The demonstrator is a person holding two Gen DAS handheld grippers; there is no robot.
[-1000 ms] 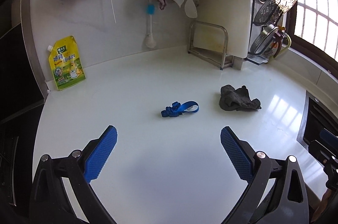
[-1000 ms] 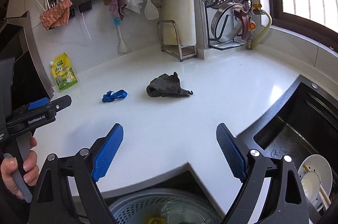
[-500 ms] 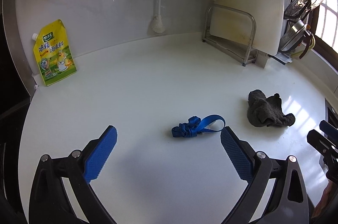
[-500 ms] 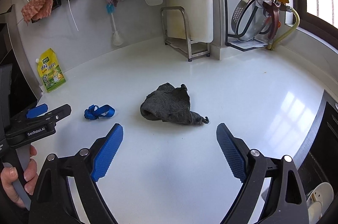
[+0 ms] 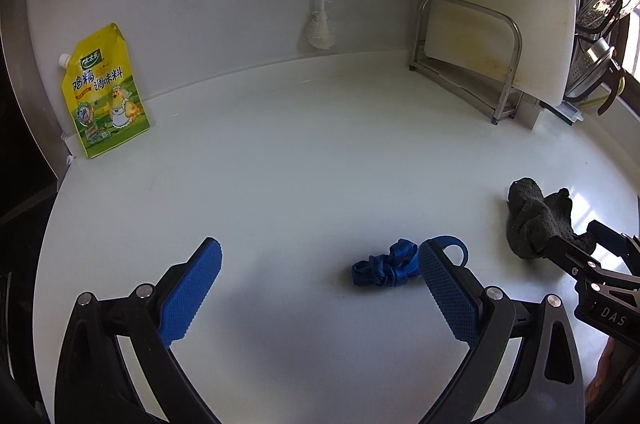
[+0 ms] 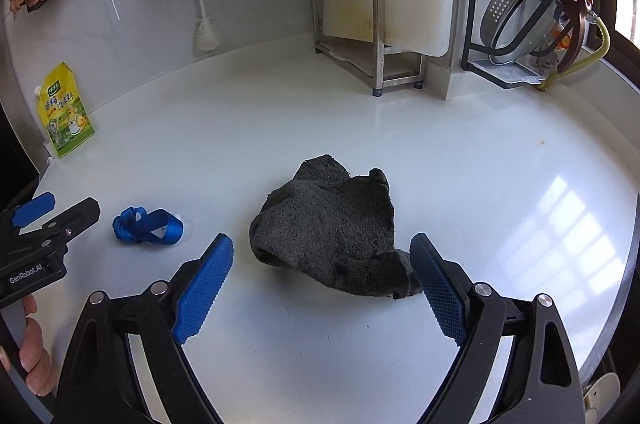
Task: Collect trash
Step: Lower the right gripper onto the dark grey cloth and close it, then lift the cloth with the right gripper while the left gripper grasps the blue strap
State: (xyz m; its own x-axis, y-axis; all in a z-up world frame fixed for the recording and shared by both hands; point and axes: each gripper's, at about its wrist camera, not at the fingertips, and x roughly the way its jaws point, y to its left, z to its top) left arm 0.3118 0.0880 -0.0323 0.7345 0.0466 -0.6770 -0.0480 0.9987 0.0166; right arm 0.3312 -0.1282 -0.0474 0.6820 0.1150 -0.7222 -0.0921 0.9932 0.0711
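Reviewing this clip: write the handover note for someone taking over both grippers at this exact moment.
Left gripper: open, empty, low over the white counter, with the blue ribbon just inside its right finger.
Right gripper: open, empty, with the dark grey cloth between its fingers but not gripped.
Both items lie loose on the counter, apart from each other.
Done: nothing collected yet.
Left: close on each item, lift it and take it to the trash; no bin shows in either view now.
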